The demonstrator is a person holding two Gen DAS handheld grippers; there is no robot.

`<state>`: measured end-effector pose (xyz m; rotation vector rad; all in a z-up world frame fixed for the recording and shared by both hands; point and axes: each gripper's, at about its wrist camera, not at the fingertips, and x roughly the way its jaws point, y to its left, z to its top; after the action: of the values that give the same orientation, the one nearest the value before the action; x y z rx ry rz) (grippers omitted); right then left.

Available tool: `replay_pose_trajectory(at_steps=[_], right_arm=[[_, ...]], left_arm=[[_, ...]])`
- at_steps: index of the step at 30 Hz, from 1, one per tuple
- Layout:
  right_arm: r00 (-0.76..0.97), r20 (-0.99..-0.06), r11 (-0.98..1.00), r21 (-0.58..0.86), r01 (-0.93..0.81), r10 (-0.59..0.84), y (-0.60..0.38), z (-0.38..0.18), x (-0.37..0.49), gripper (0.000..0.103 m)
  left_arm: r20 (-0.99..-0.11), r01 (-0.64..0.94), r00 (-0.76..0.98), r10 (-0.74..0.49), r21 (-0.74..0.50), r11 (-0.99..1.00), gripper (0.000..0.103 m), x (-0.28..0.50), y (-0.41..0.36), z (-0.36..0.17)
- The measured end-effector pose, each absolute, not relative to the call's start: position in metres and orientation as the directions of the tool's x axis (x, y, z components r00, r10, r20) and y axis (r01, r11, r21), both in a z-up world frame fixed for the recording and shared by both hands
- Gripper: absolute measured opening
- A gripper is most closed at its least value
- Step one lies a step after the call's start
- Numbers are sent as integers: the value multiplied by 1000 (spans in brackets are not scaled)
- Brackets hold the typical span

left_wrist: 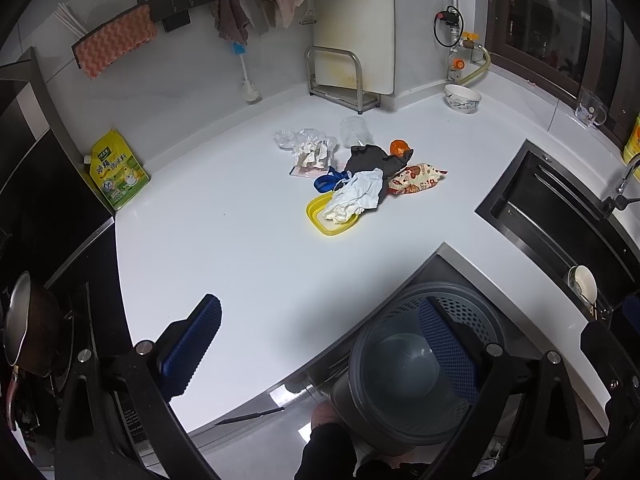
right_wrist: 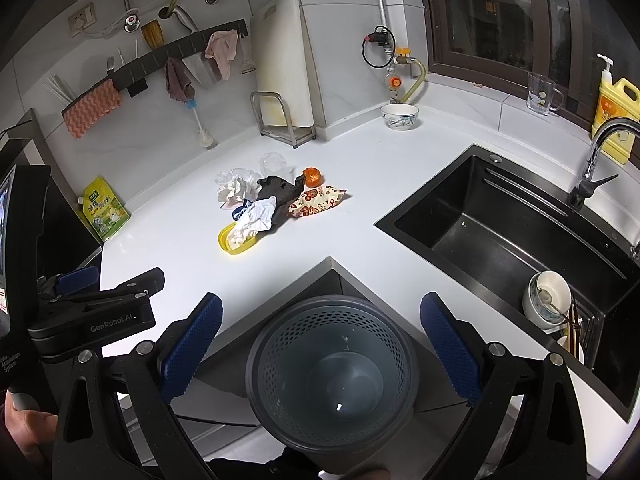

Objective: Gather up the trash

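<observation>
Both claws spread, empty: left claw (left_wrist: 320, 344), right claw (right_wrist: 320, 344). Trash pile (right_wrist: 276, 200) at 11 o'clock overlaps; a grab may drag neighbours, miss bin (right_wrist: 332, 372).

A heap of trash lies near the middle of the frame in both views. At its lower edge sits a yellow plastic lid (left_wrist: 326, 216), flat, with a crumpled white tissue (left_wrist: 356, 194) draped over its upper part. Above the tissue lies a crumpled black bag (left_wrist: 374, 160), with a blue strap (left_wrist: 330, 180) to its left. An orange-and-cream printed snack wrapper (left_wrist: 416, 178) lies to the right, touching the black bag. An orange round piece (left_wrist: 400, 147) sits above it. To the upper left are crumpled clear plastic and paper (left_wrist: 308, 148) and a clear plastic cup (left_wrist: 355, 130). At bottom center stands a gray perforated wastebasket (right_wrist: 332, 376), open and upright.
</observation>
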<state>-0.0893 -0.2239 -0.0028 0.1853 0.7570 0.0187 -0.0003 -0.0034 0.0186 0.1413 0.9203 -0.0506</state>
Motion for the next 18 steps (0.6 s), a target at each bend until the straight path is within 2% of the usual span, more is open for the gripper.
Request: replay_pose_trajectory(at_steps=[18], right_arm=[[732, -676, 983, 178, 50, 85, -227, -1, -88, 95]], left_arm=[[-797, 106, 604, 14, 99, 989, 97, -2, -10, 25]])
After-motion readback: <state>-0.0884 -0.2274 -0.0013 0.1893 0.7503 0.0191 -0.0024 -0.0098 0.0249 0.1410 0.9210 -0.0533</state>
